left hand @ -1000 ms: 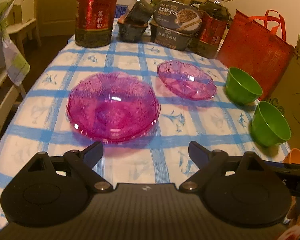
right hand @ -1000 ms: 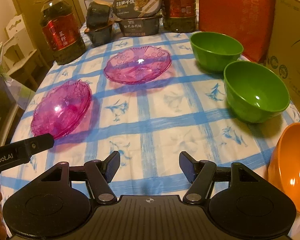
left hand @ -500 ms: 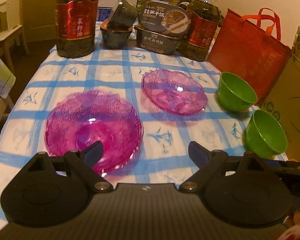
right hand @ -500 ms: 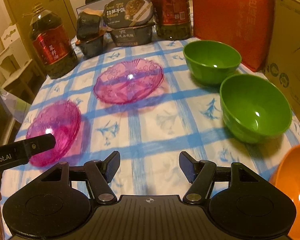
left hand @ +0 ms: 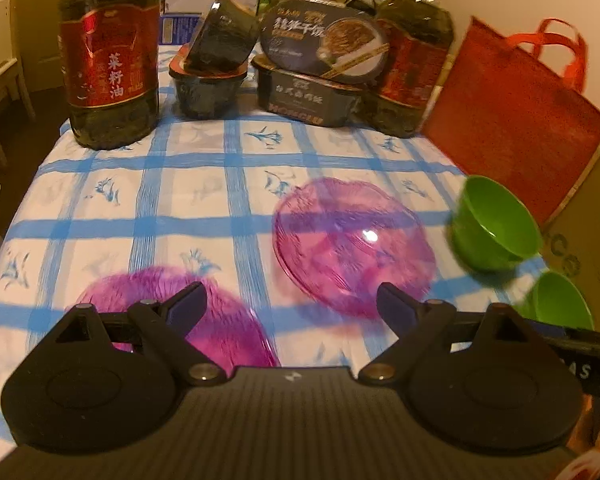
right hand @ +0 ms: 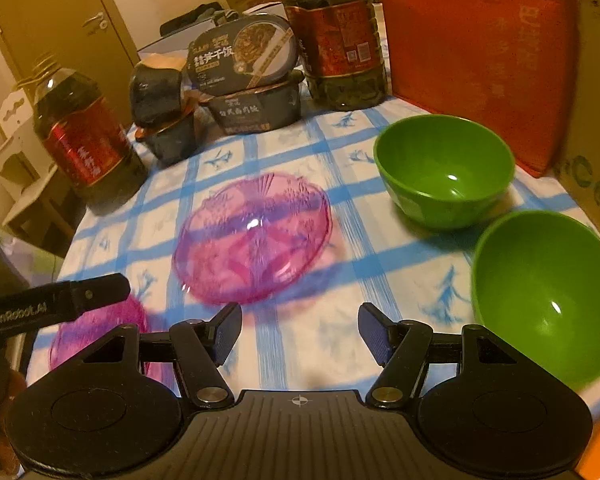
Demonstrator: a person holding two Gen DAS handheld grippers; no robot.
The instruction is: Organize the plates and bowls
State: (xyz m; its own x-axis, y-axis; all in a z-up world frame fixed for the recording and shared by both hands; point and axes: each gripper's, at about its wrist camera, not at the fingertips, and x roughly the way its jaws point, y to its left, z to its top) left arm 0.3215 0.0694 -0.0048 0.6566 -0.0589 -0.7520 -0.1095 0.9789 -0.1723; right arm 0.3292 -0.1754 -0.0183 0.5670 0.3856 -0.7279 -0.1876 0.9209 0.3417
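Left gripper [left hand: 291, 300] is hanging wide open, holding nothing, above the near pink plate [left hand: 236, 332]. Right gripper [right hand: 300, 332] is gaping about half, empty, facing the far pink plate [right hand: 254, 240] on the worktop [right hand: 328, 328]. The two green bowls [right hand: 444, 168] are sitting apart at right. Judgement: approach a rim low and square before closing (glassy plate, likely slippery).

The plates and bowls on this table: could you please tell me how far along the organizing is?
Nothing looks done: two pink glass plates lie apart, two green bowls sit separately. Nothing is in hand; the left gripper and right gripper have open, empty jaws. All stacking remains.
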